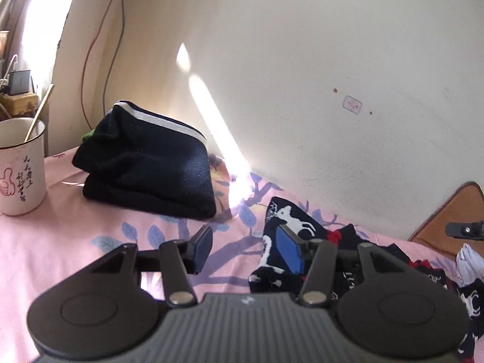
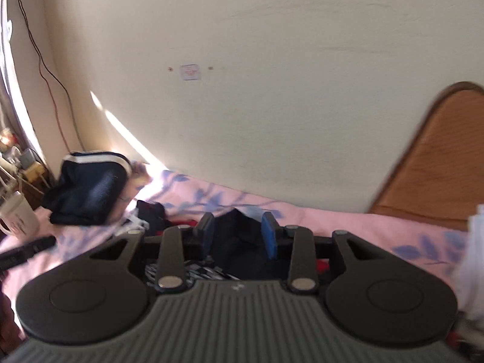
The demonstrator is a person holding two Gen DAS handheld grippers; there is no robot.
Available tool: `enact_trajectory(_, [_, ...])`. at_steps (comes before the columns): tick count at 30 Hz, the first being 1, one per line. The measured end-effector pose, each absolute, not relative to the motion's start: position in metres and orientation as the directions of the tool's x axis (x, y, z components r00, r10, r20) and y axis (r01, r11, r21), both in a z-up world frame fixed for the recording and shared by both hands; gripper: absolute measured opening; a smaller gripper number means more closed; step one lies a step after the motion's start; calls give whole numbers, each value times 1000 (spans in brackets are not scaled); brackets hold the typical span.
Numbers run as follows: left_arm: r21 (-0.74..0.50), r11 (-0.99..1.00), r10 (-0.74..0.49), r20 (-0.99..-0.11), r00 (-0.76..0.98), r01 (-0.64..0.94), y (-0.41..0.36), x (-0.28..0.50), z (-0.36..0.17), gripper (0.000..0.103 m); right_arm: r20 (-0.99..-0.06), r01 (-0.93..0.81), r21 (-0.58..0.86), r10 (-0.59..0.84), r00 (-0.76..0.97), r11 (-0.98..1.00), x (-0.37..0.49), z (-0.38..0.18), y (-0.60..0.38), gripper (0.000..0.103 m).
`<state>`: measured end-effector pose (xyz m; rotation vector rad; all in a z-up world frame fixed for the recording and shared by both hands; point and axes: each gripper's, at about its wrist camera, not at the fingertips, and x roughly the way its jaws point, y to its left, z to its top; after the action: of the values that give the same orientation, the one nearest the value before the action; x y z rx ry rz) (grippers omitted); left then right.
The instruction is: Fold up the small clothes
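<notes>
A dark patterned garment [image 1: 287, 227] with white horses and red spots lies crumpled on the pink leaf-print sheet [image 1: 75, 230]. My left gripper [image 1: 245, 249] is open just above the sheet, its right pad at the garment's left edge. My right gripper [image 2: 239, 236] is open over the same garment [image 2: 236, 242], with a raised dark fold between its pads. A folded black garment [image 1: 145, 166] with a white stripe rests at the back left, also in the right wrist view [image 2: 87, 190]. A white cloth [image 1: 469, 263] shows at the far right.
A white mug [image 1: 21, 169] with a stick in it stands at the left edge of the bed. The cream wall [image 1: 302, 75] runs close behind. A wooden headboard [image 2: 438, 163] stands at the right. Cables hang down the wall at the left.
</notes>
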<state>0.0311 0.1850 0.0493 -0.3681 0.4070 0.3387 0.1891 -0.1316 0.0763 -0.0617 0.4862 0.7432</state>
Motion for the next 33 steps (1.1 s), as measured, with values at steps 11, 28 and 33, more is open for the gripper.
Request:
enact_trajectory(11, [-204, 937, 122, -570, 812, -283, 157, 104, 49, 45, -648, -604, -90, 414, 640, 792, 180, 7, -181, 57])
enact_trajectory(28, [-209, 887, 224, -585, 780, -411, 178, 111, 17, 40, -564, -469, -258, 262, 783, 845, 211, 2, -160, 20])
enact_trajectory(33, [-192, 904, 236, -521, 821, -382, 170, 103, 22, 42, -493, -483, -77, 387, 779, 872, 184, 20, -165, 25])
